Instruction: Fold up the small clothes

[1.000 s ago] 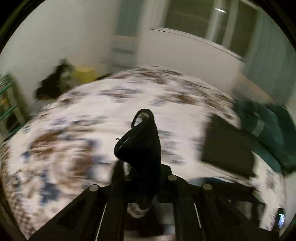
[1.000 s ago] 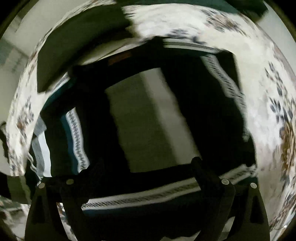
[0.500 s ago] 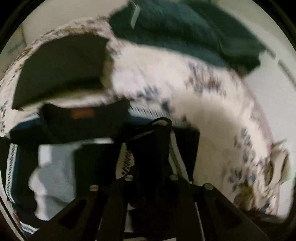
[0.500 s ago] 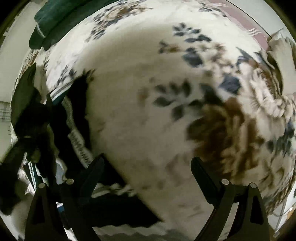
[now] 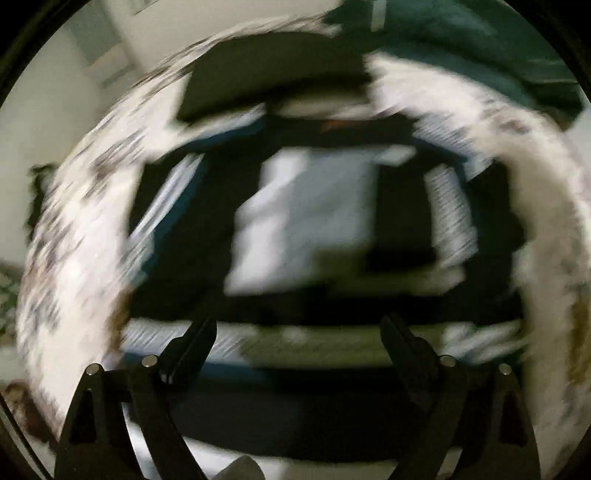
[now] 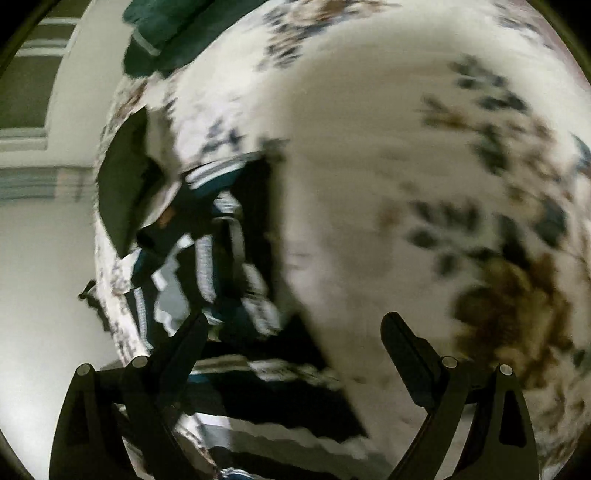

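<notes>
Left wrist: left gripper [image 5: 297, 332] opening wide, empty, above the striped garment [image 5: 303, 221]

A floral-covered bed [image 6: 369, 184] carries a striped garment [image 5: 295, 229] and green cloth [image 6: 166, 33].

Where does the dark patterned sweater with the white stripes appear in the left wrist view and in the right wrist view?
Left wrist view: the patterned sweater fills the centre, spread flat, blurred, above the left gripper, whose jaws are opening with nothing between them.
Right wrist view: the sweater lies at the left, beside the left finger of the open right gripper.
Shared landmark: the flat dark square on the floral bedspread just beyond the sweater.
</notes>
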Motion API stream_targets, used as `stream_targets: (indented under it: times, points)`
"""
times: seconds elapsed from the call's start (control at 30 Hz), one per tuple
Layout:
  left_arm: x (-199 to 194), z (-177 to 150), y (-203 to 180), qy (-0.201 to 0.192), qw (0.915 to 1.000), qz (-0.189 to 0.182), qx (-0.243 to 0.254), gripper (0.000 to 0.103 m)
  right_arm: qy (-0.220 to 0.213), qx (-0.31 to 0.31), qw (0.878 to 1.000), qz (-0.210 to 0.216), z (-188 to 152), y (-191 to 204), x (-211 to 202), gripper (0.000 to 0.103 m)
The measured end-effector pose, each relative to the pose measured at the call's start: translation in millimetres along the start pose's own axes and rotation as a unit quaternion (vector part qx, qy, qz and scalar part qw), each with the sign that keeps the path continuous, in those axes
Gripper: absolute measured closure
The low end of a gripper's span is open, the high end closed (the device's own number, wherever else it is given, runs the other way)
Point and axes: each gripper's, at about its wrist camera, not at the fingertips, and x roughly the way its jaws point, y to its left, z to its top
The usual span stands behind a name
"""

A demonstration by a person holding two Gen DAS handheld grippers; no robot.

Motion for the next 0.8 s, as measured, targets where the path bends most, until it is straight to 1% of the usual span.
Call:
stream_targets:
  times: [0.07, 0.1, 0.13, 0.17, 0.2, 0.23, 0.27, 0.3, 0.33, 0.4, 0.43, 0.47, 0.5, 0.53, 0.57, 0.6, 0.63, 0.67, 0.7, 0.73, 0.77, 0.8]
  points:
    - [20.7, -25.4, 26.1, 0.038, 0.9988, 0.023, -0.021, 0.012, 0.004, -0.027, 1.0, 0.009, 10.8, 28.3, 20.1, 0.007]
    - [32.6, -39.3, 41.7, 0.06, 0.9969, 0.034, -0.039, 0.013, 0.003, -0.035, 0.999, 0.008, 13.1, 36.8, 27.2, 0.008]
    - [39.4, -47.1, 50.8, 0.07, 0.9955, 0.037, -0.052, 0.012, 0.003, -0.046, 0.999, 0.0, 18.6, 48.4, 38.6, 0.009]
    - [47.4, -56.2, 60.5, 0.079, 0.9941, 0.031, -0.068, 0.012, 0.006, -0.059, 0.998, -0.013, 24.9, 60.6, 53.2, 0.018]
    - [54.4, -62.9, 68.0, 0.085, 0.9927, 0.014, -0.084, 0.006, 0.011, -0.072, 0.997, -0.022, 30.6, 71.5, 68.9, 0.034]
    - [59.1, -67.3, 74.9, 0.084, 0.9912, -0.002, -0.103, 0.0, 0.021, -0.085, 0.996, -0.027, 34.6, 80.1, 84.1, 0.042]
    - [61.9, -69.0, 79.1, 0.081, 0.99, -0.011, -0.115, 0.0, 0.035, -0.099, 0.994, -0.041, 37.5, 88.1, 99.3, 0.065]
    - [65.5, -69.6, 81.0, 0.079, 0.9891, -0.02, -0.122, 0.0, 0.043, -0.109, 0.992, -0.055, 38.6, 92.7, 108.2, 0.095]
    - [67.8, -69.5, 80.9, 0.077, 0.9892, -0.022, -0.123, 0.0, 0.044, -0.132, 0.988, -0.069, 37.1, 101.6, 117.9, 0.095]
    - [70.0, -69.9, 80.7, 0.068, 0.9895, -0.022, -0.126, 0.0, 0.004, -0.158, 0.983, -0.094, 34.3, 114.0, 109.9, 0.096]
    - [69.9, -70.9, 81.2, 0.064, 0.9889, -0.022, -0.132, 0.0, -0.017, -0.159, 0.982, -0.102, 35.4, 115.8, 100.2, 0.096]
    - [69.4, -71.9, 81.5, 0.061, 0.9887, -0.022, -0.135, 0.0, -0.033, -0.147, 0.983, -0.104, 38.0, 113.0, 91.2, 0.096]
    - [69.4, -72.0, 81.6, 0.062, 0.9888, -0.023, -0.134, 0.0, -0.038, -0.133, 0.984, -0.113, 40.6, 107.6, 86.6, 0.096]
    - [68.9, -71.7, 82.1, 0.066, 0.9888, -0.025, -0.131, 0.0, -0.034, -0.126, 0.983, -0.127, 41.8, 100.6, 87.3, 0.096]
    - [67.6, -69.8, 84.3, 0.076, 0.9883, -0.032, -0.129, 0.0, -0.01, -0.123, 0.981, -0.151, 44.2, 95.1, 95.1, 0.095]
    - [64.4, -67.0, 89.0, 0.085, 0.9864, -0.042, -0.134, 0.0, 0.012, -0.122, 0.979, -0.161, 44.3, 93.5, 100.7, 0.094]
    - [59.3, -63.5, 97.6, 0.087, 0.9837, -0.056, -0.147, 0.0, 0.047, -0.121, 0.975, -0.178, 44.9, 94.1, 108.8, 0.09]
    - [51.6, -60.5, 108.1, 0.081, 0.9798, -0.075, -0.167, 0.0, 0.063, -0.121, 0.973, -0.188, 44.8, 98.4, 109.0, 0.087]
    - [44.0, -57.3, 119.7, 0.071, 0.9754, -0.09, -0.188, 0.0, 0.061, -0.124, 0.972, -0.19, 43.5, 105.1, 103.2, 0.086]
    - [34.5, -53.3, 136.0, 0.053, 0.9689, -0.108, -0.216, 0.0, 0.044, -0.13, 0.973, -0.186, 42.0, 116.6, 92.4, 0.083]
    - [27.8, -49.3, 152.6, 0.035, 0.961, -0.127, -0.243, 0.0, 0.024, -0.138, 0.974, -0.179, 40.6, 130.7, 81.5, 0.069]
    - [24.0, -43.5, 174.1, 0.016, 0.9483, -0.15, -0.279, 0.0, 0.013, -0.146, 0.975, -0.169, 39.7, 141.3, 76.4, 0.055]
